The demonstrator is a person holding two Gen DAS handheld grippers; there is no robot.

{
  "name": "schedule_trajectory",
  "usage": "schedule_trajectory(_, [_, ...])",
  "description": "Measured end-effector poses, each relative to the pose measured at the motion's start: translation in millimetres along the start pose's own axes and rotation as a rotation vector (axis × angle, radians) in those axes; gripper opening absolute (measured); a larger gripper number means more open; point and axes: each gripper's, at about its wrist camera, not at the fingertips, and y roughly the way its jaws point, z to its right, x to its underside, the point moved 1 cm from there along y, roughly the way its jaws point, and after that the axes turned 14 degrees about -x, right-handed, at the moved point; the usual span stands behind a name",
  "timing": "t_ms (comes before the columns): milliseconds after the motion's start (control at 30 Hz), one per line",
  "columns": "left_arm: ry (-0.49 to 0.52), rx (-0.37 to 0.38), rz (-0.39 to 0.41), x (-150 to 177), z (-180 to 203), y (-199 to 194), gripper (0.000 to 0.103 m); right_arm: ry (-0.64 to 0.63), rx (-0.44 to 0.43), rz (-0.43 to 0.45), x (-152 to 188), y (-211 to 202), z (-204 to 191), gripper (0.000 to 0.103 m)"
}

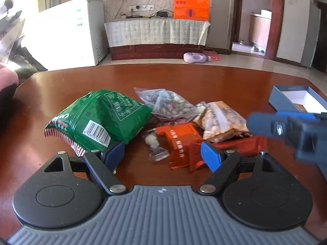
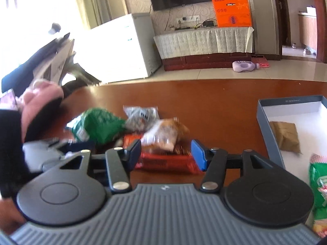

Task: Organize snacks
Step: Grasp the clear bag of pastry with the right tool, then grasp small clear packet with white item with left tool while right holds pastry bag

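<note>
Polished red-brown table (image 1: 204,81) in a living room, TV stand and white chest freezer behind. Dead ahead of the right gripper (image 2: 166,151): a dark red wrapped bar (image 2: 165,162) lying flat between the two blue pads, jaws spread and not yet pressing, nothing held. Just beyond it, stacked on its far edge, a tan bag of pale nuts (image 2: 163,136); further out, a clear bag of grey seeds (image 2: 141,116) and a puffy green bag (image 2: 100,126). Off to the right of that claw, an open grey-blue box (image 2: 265,122) with a brown packet (image 2: 285,136) already inside. Left gripper (image 1: 163,155) likewise released and empty, an orange packet (image 1: 177,143) and a small wrapped candy (image 1: 152,140) ahead between its fingers, the green bag touching or just beside its left pad. Likely trouble: closing on the red bar with the nut bag overlapping it, dragging or tipping the bag, or pinching both. Slick foil on a glossy top, so a shallow grip could skid the bar away. Both claws crowded over one pile, so a collision looks possible. Blurred right view, contact hard to judge.
</note>
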Motion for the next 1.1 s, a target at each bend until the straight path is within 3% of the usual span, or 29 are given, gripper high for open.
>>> schedule_trajectory(133, [-0.003,0.011,-0.002,0,-2,5,0.085,0.060,-0.007,-0.004,-6,23,4,0.058])
schedule_trajectory(400, [-0.008,0.021,-0.007,2,-5,20,0.085,0.068,0.062,-0.118,-5,69,8,0.058])
schedule_trajectory(433, [-0.009,0.025,-0.009,2,-5,22,0.085,0.074,0.056,-0.118,-5,70,10,0.052])
schedule_trajectory(467, [-0.010,0.029,-0.010,2,-5,23,0.085,0.081,0.040,-0.118,-3,70,11,0.041])
schedule_trajectory(633, [-0.027,0.047,-0.011,2,-6,24,0.085,0.083,0.032,-0.126,-4,57,14,0.039])
schedule_trajectory(833, [-0.065,0.057,-0.005,1,-7,25,0.085,0.094,-0.015,-0.055,-17,21,15,0.039])
schedule_trajectory(1100, [-0.110,-0.030,-0.035,2,-19,33,0.084,0.055,-0.051,-0.062,-18,-7,11,0.039])
